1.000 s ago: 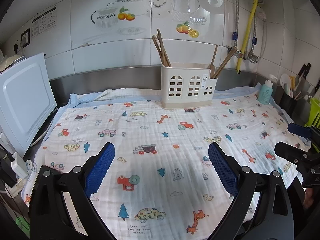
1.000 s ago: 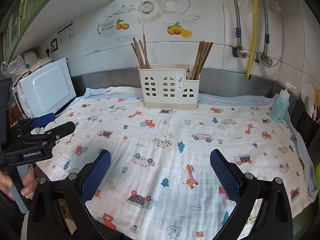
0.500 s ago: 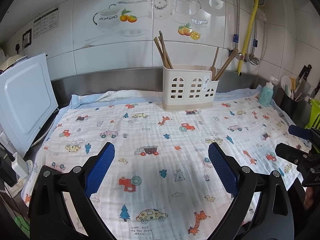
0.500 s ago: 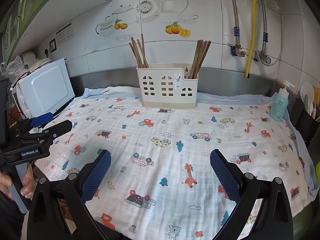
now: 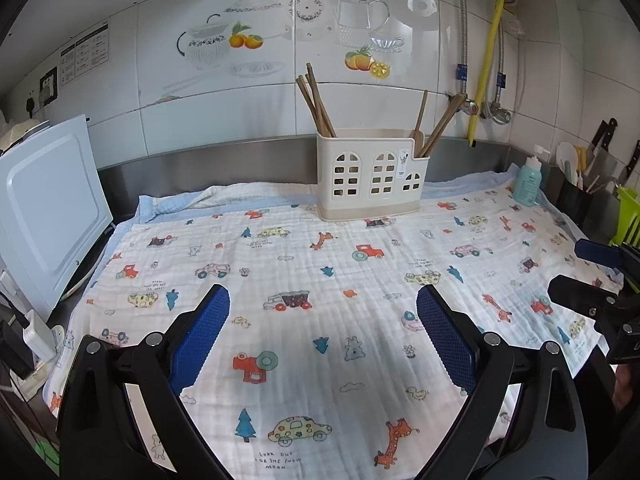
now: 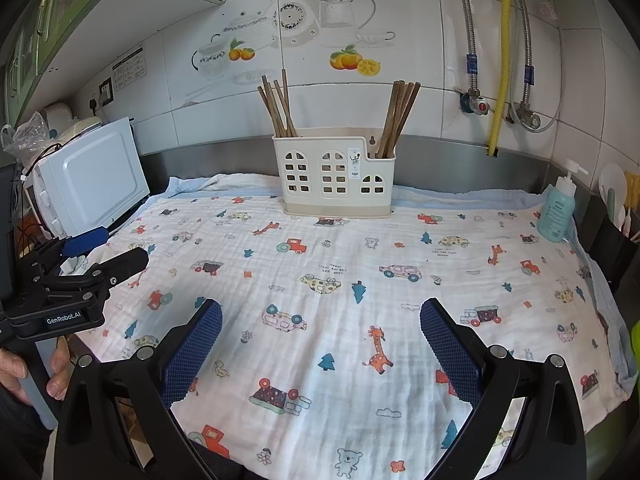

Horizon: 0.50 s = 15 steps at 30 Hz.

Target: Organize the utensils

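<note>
Left wrist view: hovering low over the near edge of the bench, left claw [image 5: 322, 336] spread wide and holding nothing, blue fingers [image 5: 199, 338] angling outward above the printed cloth [image 5: 320, 264]. Showing at the right edge, right claw [image 5: 588, 276], also parted and empty. Standing upright at the far side of the cloth against the steel backsplash, cream utensil holder [image 5: 370, 174], with one bundle of chopsticks [image 5: 316, 102] leaning left out of its left compartment and a few more sticks tilting right out of the lower right compartment. Flanking the bench, white microwave [image 5: 48, 208] to the left and teal pump bottle [image 5: 527, 180] to the right, near knives and a green rack.

Right wrist view: hanging likewise above the cloth's near edge, right claw [image 6: 320, 338] gaping wide, gripping nothing. Reaching in from the left, left claw [image 6: 108, 248], its handle clasped by a hand [image 6: 24, 368]. Sitting at the back centre, utensil holder [image 6: 334, 172], chopsticks [image 6: 280, 104] filling both end compartments. Lining the tiled wall, fruit and teapot decals, a yellow hose [image 6: 500, 56] and metal pipes; pump bottle [image 6: 558, 208] resting on the cloth's far right corner.
</note>
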Each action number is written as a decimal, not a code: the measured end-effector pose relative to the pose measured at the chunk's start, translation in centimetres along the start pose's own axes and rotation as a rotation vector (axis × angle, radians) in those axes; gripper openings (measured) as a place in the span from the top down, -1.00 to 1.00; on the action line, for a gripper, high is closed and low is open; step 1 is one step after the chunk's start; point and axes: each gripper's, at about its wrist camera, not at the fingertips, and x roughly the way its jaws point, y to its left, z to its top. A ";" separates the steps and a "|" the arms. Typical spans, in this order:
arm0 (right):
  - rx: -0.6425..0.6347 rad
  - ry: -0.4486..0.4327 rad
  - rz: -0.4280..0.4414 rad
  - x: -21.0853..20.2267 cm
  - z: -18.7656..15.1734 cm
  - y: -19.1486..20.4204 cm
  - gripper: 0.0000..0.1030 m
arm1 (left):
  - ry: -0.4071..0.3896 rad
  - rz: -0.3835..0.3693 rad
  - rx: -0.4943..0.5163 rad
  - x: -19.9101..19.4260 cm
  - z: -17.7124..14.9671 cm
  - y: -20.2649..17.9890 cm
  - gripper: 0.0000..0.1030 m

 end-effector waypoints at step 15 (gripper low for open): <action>0.010 -0.001 0.000 -0.2 -0.2 -0.2 -0.86 | -0.006 -0.013 0.001 -0.2 -0.5 0.0 -0.83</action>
